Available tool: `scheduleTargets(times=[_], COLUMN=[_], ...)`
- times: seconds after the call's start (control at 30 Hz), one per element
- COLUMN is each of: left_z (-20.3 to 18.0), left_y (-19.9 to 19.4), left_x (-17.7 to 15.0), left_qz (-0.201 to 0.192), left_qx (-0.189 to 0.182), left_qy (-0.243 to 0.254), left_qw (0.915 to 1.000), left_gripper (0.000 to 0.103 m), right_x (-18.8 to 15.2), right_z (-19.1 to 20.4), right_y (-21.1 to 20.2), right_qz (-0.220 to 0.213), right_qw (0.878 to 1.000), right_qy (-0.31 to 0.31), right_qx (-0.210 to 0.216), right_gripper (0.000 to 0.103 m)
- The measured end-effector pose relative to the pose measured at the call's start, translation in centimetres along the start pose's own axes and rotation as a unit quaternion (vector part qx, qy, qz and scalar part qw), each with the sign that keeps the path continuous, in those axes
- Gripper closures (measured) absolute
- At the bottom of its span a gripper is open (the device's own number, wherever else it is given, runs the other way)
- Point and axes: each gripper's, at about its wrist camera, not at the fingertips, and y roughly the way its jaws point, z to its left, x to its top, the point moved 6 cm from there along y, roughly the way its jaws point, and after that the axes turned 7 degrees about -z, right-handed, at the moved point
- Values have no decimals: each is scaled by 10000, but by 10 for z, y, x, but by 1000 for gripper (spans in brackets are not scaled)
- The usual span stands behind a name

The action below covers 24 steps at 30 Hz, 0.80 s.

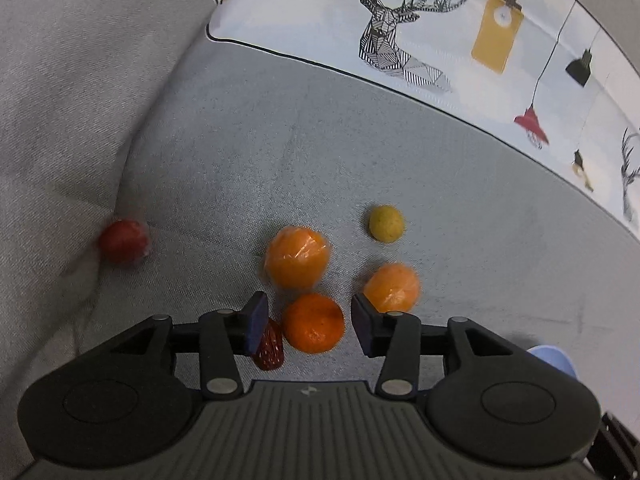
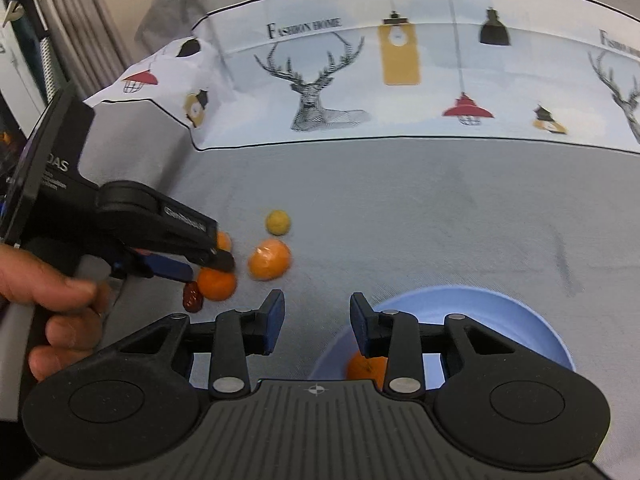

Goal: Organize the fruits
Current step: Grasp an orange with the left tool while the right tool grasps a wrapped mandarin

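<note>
One orange (image 2: 365, 365) already lies in the blue bowl (image 2: 480, 300) at lower right, while three oranges, a yellow fruit (image 1: 386, 224), a red fruit (image 1: 125, 241) and a date (image 1: 270, 345) wait on the sofa (image 1: 360, 152), with the left gripper (image 1: 308, 322) spread around the nearest orange (image 1: 314, 322) and the right gripper (image 2: 316, 320) spread, holding nothing.

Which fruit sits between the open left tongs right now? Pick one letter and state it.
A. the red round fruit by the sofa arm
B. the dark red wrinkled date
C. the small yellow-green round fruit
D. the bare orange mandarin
D: the left tongs stand open around the bare orange mandarin, while the dark red wrinkled date lies just outside the left pad.
</note>
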Motion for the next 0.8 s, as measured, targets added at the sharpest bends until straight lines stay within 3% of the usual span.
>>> scheduleTargets(times=[0.23,0.43,0.53,0.63,0.73,0.8], left_z=[-5,21,22,18,12,7], left_y=[4,-1,-4,-5,-8,-10], left_x=[3,11,13,14,16,19], left_qz=[21,-113,-165,-159,-230,-317], left_qx=[146,230,179,104,-41,-77], left_qy=[202,-609,-719,-680,-622,-545], left_qw=[9997,9978,9971,9975,9978,9980], left_gripper=[53,58,58,58,58,58], right_x=[7,10,7,4,4,6], right_z=[15,34,38,38,37,35], right_y=[46,81,97,109,115,113], right_qz=[117,148,256,335,346,308], right_qw=[9997,9983,9976,9973,9972,9972], right_qy=[-195,-497,-585,-620,-642,-673], right_qx=[117,266,264,229,167,30], right_gripper=[58,48,47,47,62,62])
